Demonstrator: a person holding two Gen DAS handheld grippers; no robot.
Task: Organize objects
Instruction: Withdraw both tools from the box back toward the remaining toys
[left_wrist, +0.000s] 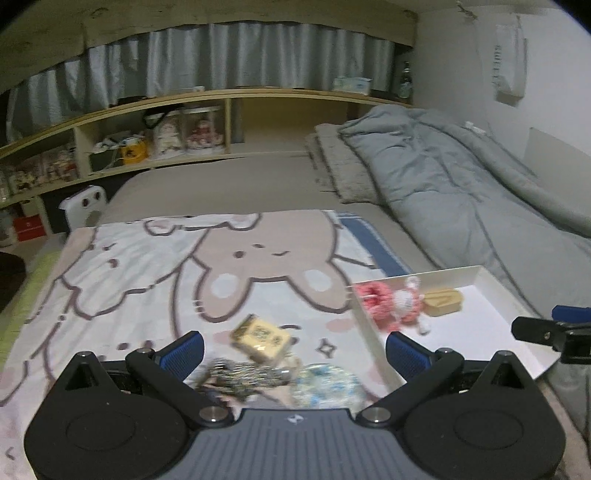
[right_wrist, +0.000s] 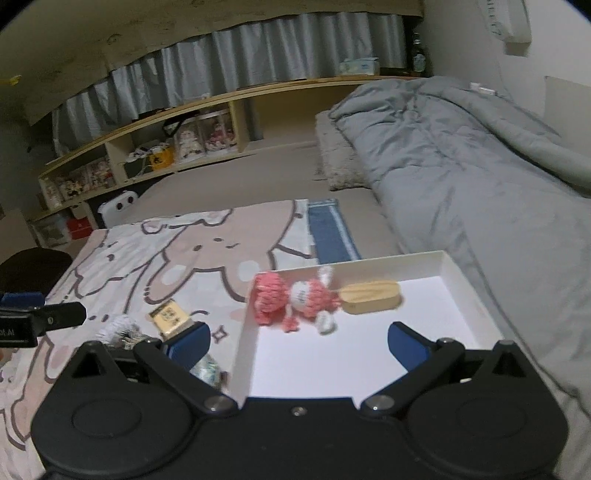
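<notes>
Objects on blanket (left_wrist: 110, 266): silver chain (left_wrist: 240, 374), blue-white packet (left_wrist: 325, 380), tan block (left_wrist: 260, 338), all just ahead of left gripper (left_wrist: 294, 350), jaws wide, empty. Right gripper (right_wrist: 299, 345), jaws wide, over white tray (right_wrist: 454, 273) holding pink knit toy (right_wrist: 295, 299), wooden piece (right_wrist: 369, 297). Block print unreadable.

You were working in a home bedroom: a bed (left_wrist: 229, 184) with a rumpled grey duvet (left_wrist: 461, 177) and a cartoon rabbit blanket (left_wrist: 184, 266) filled the view. Behind it ran a low wooden shelf (left_wrist: 155, 107) packed with dolls (left_wrist: 201, 133) and boxes, with grey curtains (left_wrist: 221, 59) hanging above.
</notes>
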